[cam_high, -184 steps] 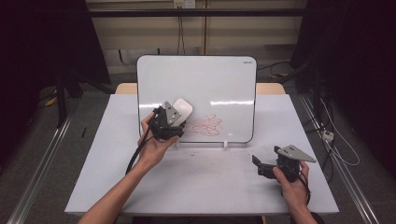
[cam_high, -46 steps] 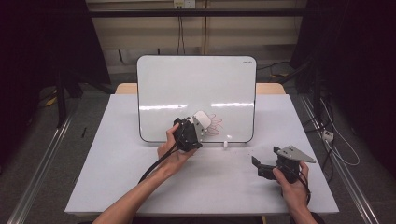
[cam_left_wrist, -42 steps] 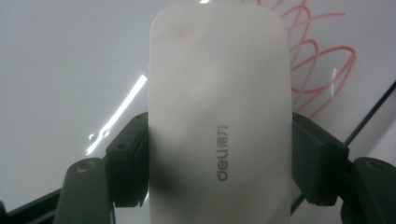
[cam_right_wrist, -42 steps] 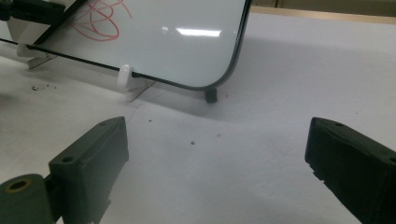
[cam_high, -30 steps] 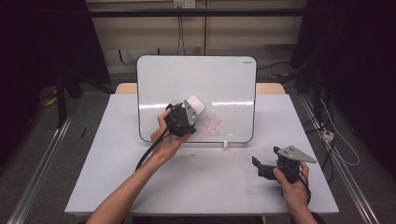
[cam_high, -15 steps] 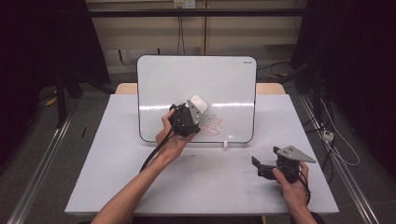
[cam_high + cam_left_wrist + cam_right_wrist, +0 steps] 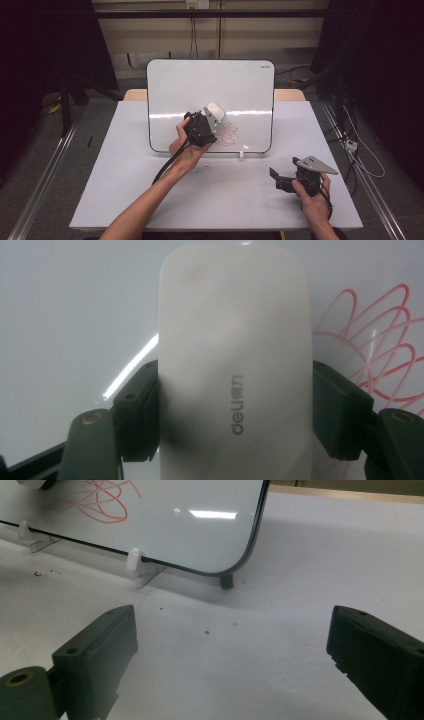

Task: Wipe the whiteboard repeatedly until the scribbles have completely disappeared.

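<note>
Clearly the left gripper (image 7: 235, 405) clamps the white eraser (image 7: 235, 355) across its smooth sides. Light, rigid, probably slippery; mid-body grip suits. Right gripper (image 7: 230, 665) rests open.

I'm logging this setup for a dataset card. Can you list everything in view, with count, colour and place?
whiteboard: one, white with dark edge, standing at the table's far middle
scribble: one, red, low on the board, right of the eraser
eraser: one, white, against the board, clamped between the left gripper's jaws
board feet: two seen, white, along the board's lower edge
table: one, white top
left gripper: one, black, shut on the eraser at the board
right gripper: one, black, jaws open, low over the table's near right
</note>
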`<state>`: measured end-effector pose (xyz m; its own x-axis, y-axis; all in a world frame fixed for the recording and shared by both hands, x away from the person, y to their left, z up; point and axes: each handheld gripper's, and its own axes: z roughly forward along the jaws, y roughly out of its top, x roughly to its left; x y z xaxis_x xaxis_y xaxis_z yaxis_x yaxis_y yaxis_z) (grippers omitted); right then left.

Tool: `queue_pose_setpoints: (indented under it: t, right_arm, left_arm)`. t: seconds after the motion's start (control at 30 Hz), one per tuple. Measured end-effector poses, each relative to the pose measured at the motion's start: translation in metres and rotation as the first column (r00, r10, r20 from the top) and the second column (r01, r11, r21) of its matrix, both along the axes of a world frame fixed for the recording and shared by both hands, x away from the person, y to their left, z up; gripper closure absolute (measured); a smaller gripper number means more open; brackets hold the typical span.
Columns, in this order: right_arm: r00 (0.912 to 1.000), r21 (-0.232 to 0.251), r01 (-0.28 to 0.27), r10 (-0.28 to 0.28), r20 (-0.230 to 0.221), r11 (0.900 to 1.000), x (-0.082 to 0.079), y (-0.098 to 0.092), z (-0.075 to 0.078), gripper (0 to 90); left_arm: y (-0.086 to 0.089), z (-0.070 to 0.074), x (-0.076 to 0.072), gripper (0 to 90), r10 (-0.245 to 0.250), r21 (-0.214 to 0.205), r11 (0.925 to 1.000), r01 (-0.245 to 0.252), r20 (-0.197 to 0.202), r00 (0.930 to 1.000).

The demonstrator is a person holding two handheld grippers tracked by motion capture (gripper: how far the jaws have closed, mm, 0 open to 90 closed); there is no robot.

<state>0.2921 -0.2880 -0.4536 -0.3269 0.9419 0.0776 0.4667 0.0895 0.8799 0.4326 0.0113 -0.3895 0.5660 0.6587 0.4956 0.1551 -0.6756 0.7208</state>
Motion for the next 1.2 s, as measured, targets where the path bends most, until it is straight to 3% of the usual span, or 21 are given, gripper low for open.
queue_pose_setpoints:
  t: [0.27,0.47,0.73,0.87,0.97,1.03,1.17,1.2]
  right_arm:
    - [1.0,0.004,0.001,-0.001,-0.001,1.0,-0.001,0.0,0.0,6.1]
    - [1.0,0.007,-0.001,0.001,0.001,1.0,-0.001,0.0,0.0,6.2]
    - [1.0,0.005,0.001,-0.001,-0.001,1.0,-0.001,0.0,0.0,6.1]
    - [1.0,0.004,-0.001,0.001,-0.001,1.0,-0.001,0.0,0.0,6.1]
    - [1.0,0.002,-0.002,0.002,0.004,1.0,-0.001,-0.001,0.0,6.2]
    - [1.0,0.002,-0.003,0.003,0.005,1.0,-0.001,-0.001,0.0,6.1]
    - [1.0,0.004,-0.005,0.005,0.004,1.0,-0.001,-0.001,0.0,6.2]
    - [1.0,0.003,-0.005,0.005,0.004,1.0,-0.001,-0.001,0.0,6.2]
  left_arm:
    - [-0.024,-0.01,-0.01,31.0,-0.063,0.063,0.9961,0.062,0.005,0.998]
    - [-0.027,-0.012,-0.012,30.9,-0.058,0.067,0.9962,0.056,0.014,0.9982]
    - [-0.039,-0.02,-0.018,30.9,-0.086,0.108,0.9906,0.084,0.016,0.9962]
    - [-0.048,-0.025,-0.023,30.8,-0.119,0.132,0.9842,0.118,-0.001,0.9929]
    - [-0.055,-0.029,-0.028,30.8,-0.136,0.178,0.9748,0.134,-0.003,0.9907]
    - [-0.054,-0.029,-0.027,30.8,-0.147,0.177,0.9732,0.146,-0.008,0.9891]
    - [-0.056,-0.033,-0.031,30.8,-0.173,0.206,0.9634,0.172,-0.014,0.9849]
    - [-0.056,-0.034,-0.032,30.8,-0.186,0.236,0.9539,0.186,-0.021,0.9823]
